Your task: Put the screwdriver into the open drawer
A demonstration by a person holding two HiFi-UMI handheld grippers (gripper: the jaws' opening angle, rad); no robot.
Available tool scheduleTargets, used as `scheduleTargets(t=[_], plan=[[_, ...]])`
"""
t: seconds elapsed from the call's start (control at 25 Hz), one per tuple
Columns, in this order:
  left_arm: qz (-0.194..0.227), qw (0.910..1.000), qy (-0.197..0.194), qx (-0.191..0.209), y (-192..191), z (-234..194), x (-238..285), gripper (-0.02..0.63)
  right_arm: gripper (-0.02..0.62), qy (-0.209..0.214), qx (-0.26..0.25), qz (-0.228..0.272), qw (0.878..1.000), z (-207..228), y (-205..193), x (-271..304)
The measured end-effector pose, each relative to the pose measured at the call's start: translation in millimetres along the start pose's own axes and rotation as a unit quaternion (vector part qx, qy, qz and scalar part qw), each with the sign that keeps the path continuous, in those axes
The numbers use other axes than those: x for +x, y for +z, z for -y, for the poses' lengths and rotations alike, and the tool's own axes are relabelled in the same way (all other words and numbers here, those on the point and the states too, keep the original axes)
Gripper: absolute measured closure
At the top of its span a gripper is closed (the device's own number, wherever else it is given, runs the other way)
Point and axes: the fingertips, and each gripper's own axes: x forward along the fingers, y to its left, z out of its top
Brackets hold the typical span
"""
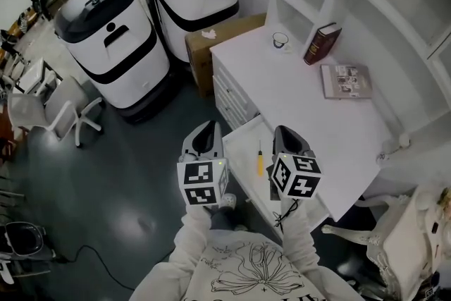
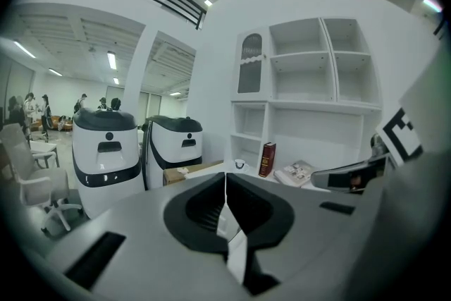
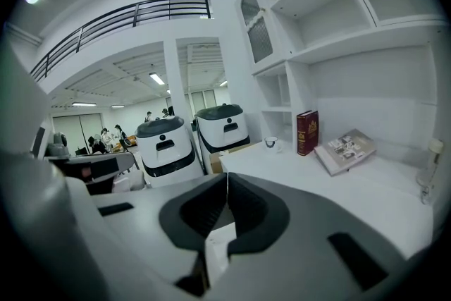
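Observation:
A screwdriver (image 1: 259,163) with a yellow handle lies inside the open white drawer (image 1: 243,151), which is pulled out from the desk's front. In the head view my left gripper (image 1: 207,127) hangs over the floor just left of the drawer, its jaws together and empty. My right gripper (image 1: 283,130) is above the drawer's right part, just right of the screwdriver, also shut and holding nothing. In the left gripper view the jaws meet at a thin line (image 2: 225,176). The right gripper view shows the same (image 3: 227,176). Neither gripper view shows the screwdriver.
On the white desk (image 1: 317,116) are a red book (image 1: 322,43), a flat magazine (image 1: 345,80) and a cup (image 1: 280,41). A cardboard box (image 1: 218,35) and two white-and-black machines (image 1: 113,39) stand beyond the drawer. An office chair (image 1: 70,109) is at the left.

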Motion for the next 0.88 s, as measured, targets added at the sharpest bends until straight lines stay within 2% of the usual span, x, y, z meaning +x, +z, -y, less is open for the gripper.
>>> scheduleTargets(t=[0.88], plan=[[0.016, 0.9998, -0.013, 0.003, 12, 1, -11, 0.598, 0.589, -0.011, -0.011, 0.013, 1.0, -10, 6, -11]])
